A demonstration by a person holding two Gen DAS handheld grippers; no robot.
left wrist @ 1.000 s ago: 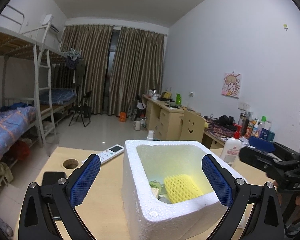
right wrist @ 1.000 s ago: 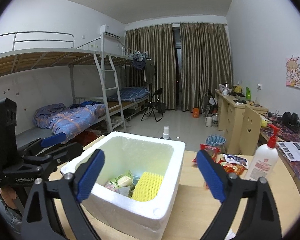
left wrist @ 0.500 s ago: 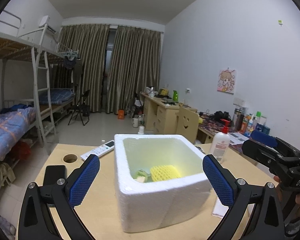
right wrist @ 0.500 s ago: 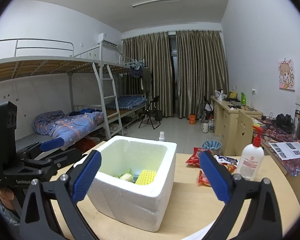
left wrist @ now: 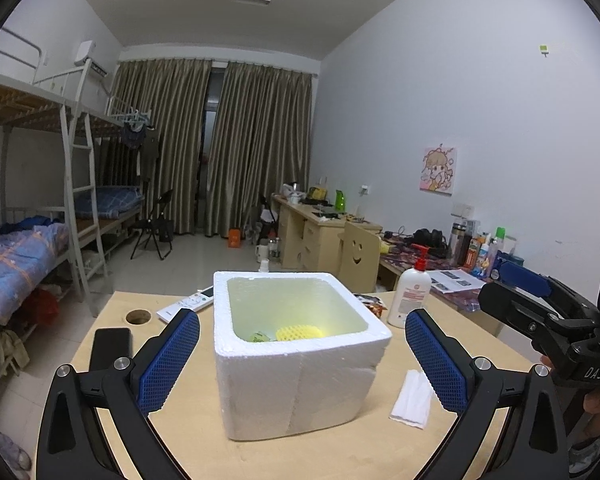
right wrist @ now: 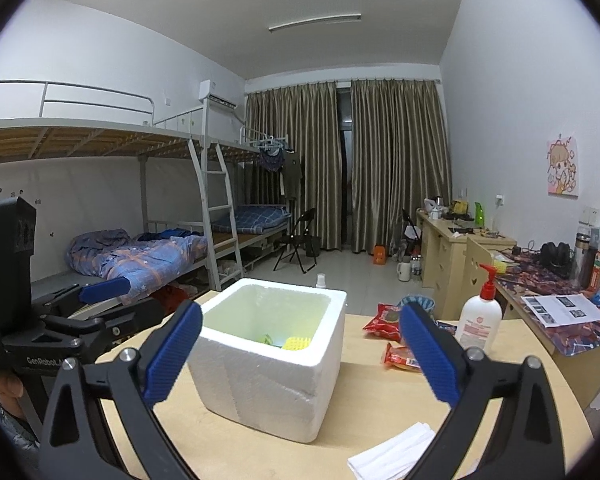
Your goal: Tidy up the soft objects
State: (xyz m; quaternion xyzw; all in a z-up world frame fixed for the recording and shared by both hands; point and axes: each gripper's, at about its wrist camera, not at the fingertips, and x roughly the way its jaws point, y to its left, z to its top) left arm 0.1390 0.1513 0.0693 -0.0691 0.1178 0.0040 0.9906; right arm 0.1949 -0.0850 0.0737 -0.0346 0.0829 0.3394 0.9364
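The left gripper (left wrist: 302, 354) is hanging spread wide with nothing between its blue pads, and the right gripper (right wrist: 300, 354) is doing the same, both facing the white foam box (left wrist: 300, 364) that is sitting on the wooden table (left wrist: 260, 456). Inside the box, a yellow foam net (left wrist: 299, 332) is lying beside a green packet (left wrist: 257, 336). A white folded cloth (left wrist: 413, 399) is resting just right of the box. Beyond, a lotion pump bottle (right wrist: 480, 320) and red snack bags (right wrist: 384, 319) are standing near the table's far edge.
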